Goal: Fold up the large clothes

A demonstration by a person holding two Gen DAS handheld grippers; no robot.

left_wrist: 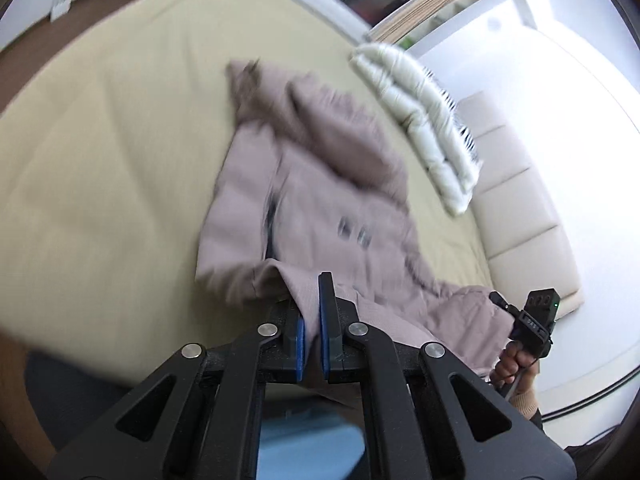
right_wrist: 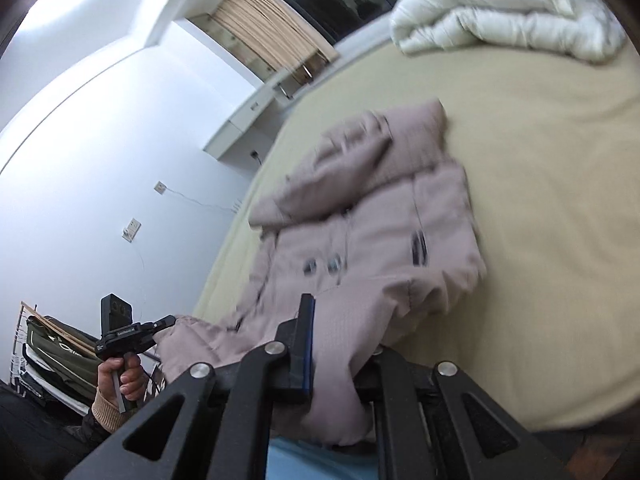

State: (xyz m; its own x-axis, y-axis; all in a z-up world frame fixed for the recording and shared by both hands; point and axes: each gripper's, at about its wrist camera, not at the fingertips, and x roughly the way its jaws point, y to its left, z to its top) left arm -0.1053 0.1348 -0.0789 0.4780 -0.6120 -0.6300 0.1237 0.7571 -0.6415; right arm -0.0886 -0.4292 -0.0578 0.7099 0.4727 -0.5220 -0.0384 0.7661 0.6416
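Centrally, padded mauve coat [left_wrist: 312, 184] on beige bed [left_wrist: 100, 168]; left gripper [left_wrist: 312, 320] and right gripper [right_wrist: 332, 344] each clamp its hem.

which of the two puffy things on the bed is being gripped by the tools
The mauve jacket; left tool and right tool both clamp its near hem. The white duvet lies untouched at the far side.

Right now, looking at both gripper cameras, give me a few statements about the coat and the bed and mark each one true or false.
1. The left gripper is clamped on the coat. True.
2. The right gripper is open and holds nothing. False: coat fabric sits between its fingers.
3. The coat is bright blue. False: it is dusty pink.
4. A white quilt lies folded on the bed, apart from the coat. True.
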